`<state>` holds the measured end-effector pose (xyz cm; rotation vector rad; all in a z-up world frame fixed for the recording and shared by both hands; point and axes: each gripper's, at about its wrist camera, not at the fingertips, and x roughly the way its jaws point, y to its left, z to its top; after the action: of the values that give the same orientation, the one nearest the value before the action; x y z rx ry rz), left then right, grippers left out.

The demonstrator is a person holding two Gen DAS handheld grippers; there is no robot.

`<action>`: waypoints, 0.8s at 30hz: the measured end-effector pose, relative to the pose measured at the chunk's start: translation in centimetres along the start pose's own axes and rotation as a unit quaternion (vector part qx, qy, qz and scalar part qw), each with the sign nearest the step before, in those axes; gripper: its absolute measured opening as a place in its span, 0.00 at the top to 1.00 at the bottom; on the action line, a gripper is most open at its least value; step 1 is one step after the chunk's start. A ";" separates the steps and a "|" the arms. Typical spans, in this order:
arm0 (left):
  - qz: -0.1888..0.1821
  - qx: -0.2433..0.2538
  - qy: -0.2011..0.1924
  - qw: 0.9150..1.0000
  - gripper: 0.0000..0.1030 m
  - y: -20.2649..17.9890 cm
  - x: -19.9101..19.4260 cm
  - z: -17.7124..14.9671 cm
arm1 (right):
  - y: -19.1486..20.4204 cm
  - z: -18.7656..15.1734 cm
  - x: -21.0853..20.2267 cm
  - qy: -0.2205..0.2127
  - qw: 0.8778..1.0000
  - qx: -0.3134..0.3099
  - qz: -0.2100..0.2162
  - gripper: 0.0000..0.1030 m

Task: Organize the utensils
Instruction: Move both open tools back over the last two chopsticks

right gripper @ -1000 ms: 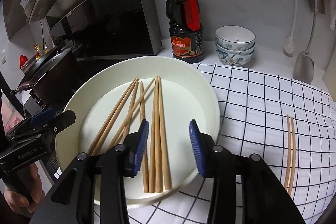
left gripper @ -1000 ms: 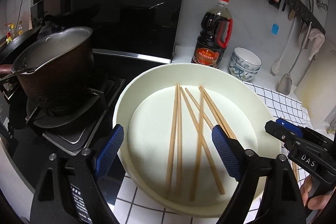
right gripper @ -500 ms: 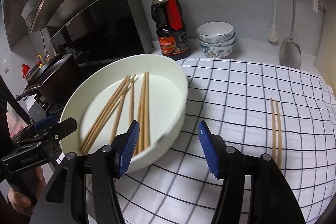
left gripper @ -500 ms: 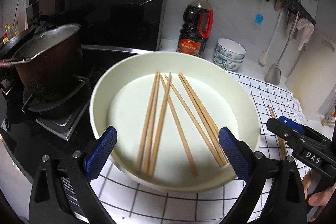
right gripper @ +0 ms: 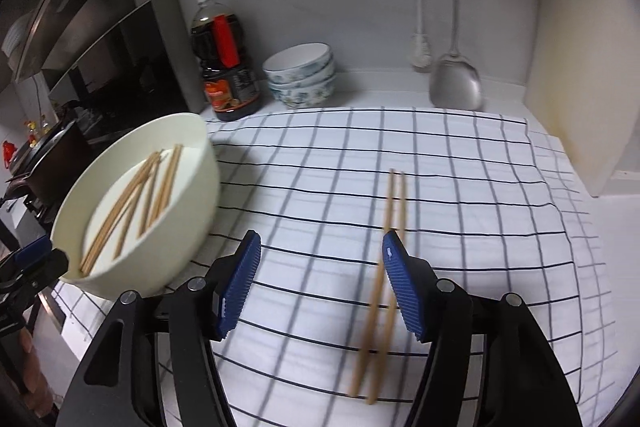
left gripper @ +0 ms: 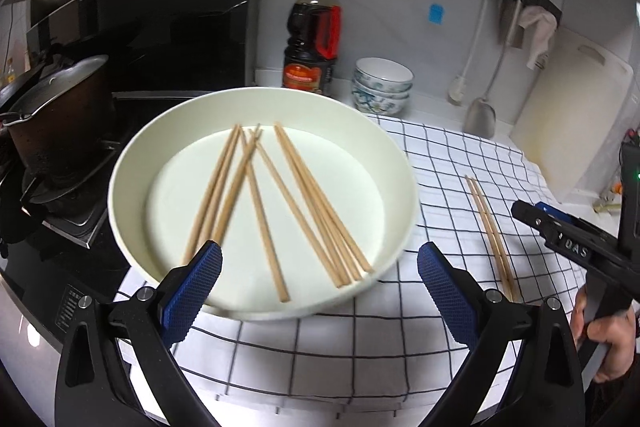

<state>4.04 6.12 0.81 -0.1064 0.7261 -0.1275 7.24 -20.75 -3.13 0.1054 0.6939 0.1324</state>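
A big white bowl (left gripper: 132,163) holds several wooden chopsticks (left gripper: 288,203) and stands at the left edge of a checked cloth (left gripper: 340,343). The bowl also shows in the right wrist view (right gripper: 192,195). A pair of chopsticks (right gripper: 394,203) lies on the cloth to the right, and also shows in the left wrist view (left gripper: 490,227). My left gripper (left gripper: 316,291) is open and empty, just in front of the bowl. My right gripper (right gripper: 320,283) is open and empty above the cloth, its right finger over the pair.
A soy sauce bottle (left gripper: 312,39) and stacked bowls (left gripper: 382,85) stand by the back wall. A dark pot (left gripper: 56,115) sits on the stove at the left. A spatula (right gripper: 454,83) and a spoon hang on the wall. A white cutting board (left gripper: 572,131) leans at the right.
Both grippers have drawn back from the bowl. The right gripper has swung right, from over the bowl to over the cloth beside the loose pair. Both stay open.
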 end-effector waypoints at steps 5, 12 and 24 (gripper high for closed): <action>-0.018 0.024 0.000 1.000 0.06 -2.8 -0.1 -1.2 | -2.7 -0.7 0.6 0.012 1.000 0.016 -0.020 0.40; -0.035 0.059 0.020 0.997 0.06 -6.7 1.0 -2.6 | -5.4 -1.6 2.6 0.050 0.997 0.040 -0.041 0.40; -0.041 0.103 0.030 0.993 0.06 -11.1 2.7 -3.0 | -5.8 -2.5 4.9 0.105 0.993 0.041 -0.046 0.40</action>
<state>3.19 -5.38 -1.65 0.0650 0.7641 -0.2850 9.88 -25.61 -8.93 0.1398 0.9137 0.0256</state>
